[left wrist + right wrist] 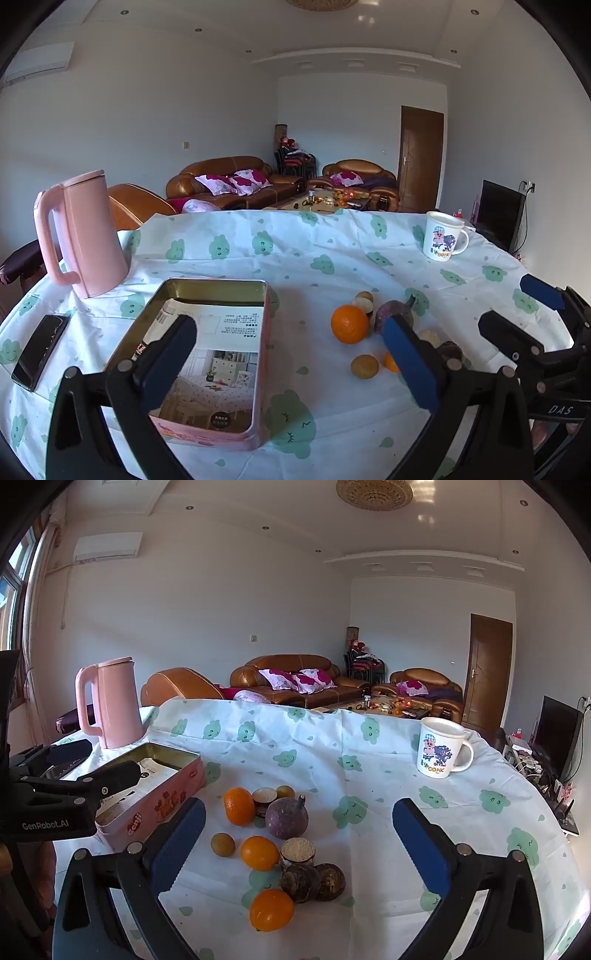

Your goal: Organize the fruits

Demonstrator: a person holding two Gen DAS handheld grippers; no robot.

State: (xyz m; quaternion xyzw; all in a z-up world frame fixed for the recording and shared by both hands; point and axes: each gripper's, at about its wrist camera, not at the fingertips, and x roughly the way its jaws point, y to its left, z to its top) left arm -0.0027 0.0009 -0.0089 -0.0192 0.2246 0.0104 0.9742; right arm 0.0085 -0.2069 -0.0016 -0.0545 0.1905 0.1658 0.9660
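Several fruits lie loose on the cloud-print tablecloth: an orange, a purple passion fruit, two more oranges, a small yellow-brown fruit and dark brown round ones. An open pink tin, lined with a printed sheet, stands to their left. My left gripper hovers open over the tin's near right part. My right gripper hangs open above the fruit cluster, with nothing between its pads. From the left wrist I see the orange and the right gripper.
A pink kettle stands at the back left, behind the tin. A black phone lies at the left table edge. A cartoon-print mug stands at the back right. Sofas and a coffee table sit beyond the table.
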